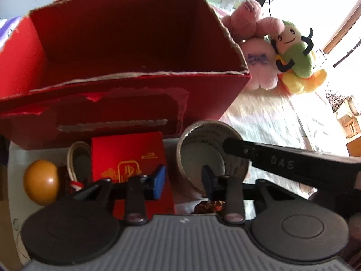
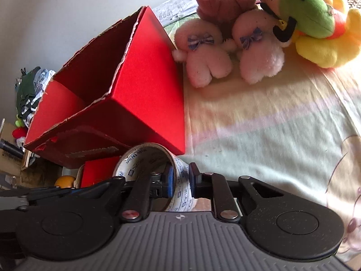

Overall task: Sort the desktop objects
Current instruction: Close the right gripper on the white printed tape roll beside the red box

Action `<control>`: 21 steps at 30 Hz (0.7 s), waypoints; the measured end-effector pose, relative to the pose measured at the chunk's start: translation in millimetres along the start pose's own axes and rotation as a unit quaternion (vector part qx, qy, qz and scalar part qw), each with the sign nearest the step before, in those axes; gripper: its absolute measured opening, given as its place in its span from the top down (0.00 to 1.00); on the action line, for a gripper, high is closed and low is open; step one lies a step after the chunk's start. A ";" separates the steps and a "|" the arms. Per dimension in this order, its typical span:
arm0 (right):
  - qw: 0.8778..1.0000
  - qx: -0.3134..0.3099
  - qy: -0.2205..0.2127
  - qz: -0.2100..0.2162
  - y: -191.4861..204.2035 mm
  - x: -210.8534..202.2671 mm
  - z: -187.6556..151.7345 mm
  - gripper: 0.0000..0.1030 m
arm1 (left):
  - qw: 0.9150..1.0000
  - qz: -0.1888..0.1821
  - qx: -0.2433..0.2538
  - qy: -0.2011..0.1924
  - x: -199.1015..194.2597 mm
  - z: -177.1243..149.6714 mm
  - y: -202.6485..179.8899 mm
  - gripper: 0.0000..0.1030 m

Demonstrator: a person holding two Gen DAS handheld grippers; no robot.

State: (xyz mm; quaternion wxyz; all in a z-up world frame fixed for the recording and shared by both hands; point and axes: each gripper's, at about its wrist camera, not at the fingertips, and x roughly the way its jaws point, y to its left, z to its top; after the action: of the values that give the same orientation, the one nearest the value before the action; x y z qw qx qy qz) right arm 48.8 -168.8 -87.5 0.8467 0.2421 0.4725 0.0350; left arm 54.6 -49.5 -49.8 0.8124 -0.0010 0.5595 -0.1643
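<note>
Right tongs [image 2: 180,180]: nearly closed on the wall of the large roll of printed packing tape [image 2: 158,176]; one blue-padded finger is inside the ring, the other outside, low in the middle of the right wrist view.
Tape roll: it stands on its edge, just in front of the lower right corner of the big red cardboard box [image 2: 126,85]. In the left wrist view the same roll [image 1: 212,155] is at centre right, and the black arm of the right tongs [image 1: 293,162] reaches into its opening from the right.
Left tongs [image 1: 183,180]: spread apart, nothing between the fingers; the blue pad [image 1: 160,180] is in front of the small red box with gold print [image 1: 128,158], but I cannot tell if it touches.
Red cardboard box: open on top with torn edges, the inside looks empty as far as it can be seen; it fills the upper left of both views.
Small things, lower left of the left wrist view: a smaller tape roll [image 1: 76,160] just left of the small red box, and a round orange-brown ball [image 1: 41,183] further left.
Soft toys: pink plush dolls with bows [image 2: 209,54] and a green and yellow plush figure [image 2: 315,22] at upper right, beside the big box, on a pale bedsheet [image 2: 270,135].
</note>
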 end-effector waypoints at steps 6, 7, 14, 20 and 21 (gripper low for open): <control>1.000 -0.011 -0.010 -0.011 -12.8 -18.7 6.6 0.85 | 0.999 -0.023 0.025 0.002 8.2 9.7 -22.0 0.77; 1.000 -0.008 -0.012 -0.013 -17.0 -22.6 7.5 0.85 | 0.999 -0.026 0.033 0.002 8.0 10.6 -27.7 0.77; 0.998 0.010 -0.051 -0.020 -41.3 -55.2 13.0 0.85 | 0.995 -0.059 0.073 -0.020 -2.7 24.3 -57.8 0.77; 0.992 0.002 -0.126 -0.009 -45.9 -91.9 25.1 0.85 | 0.989 -0.070 0.106 -0.076 -31.0 45.3 -82.6 0.77; 0.990 0.001 -0.139 -0.004 -45.1 -97.4 28.8 0.85 | 0.988 -0.070 0.109 -0.089 -36.6 50.3 -85.4 0.77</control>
State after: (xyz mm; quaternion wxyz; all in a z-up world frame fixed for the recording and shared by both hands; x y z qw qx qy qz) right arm 11.1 -247.4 -18.7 0.9038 0.2439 0.3516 -0.0024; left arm 65.9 -129.7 18.0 0.8408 0.0343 0.4621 -0.2800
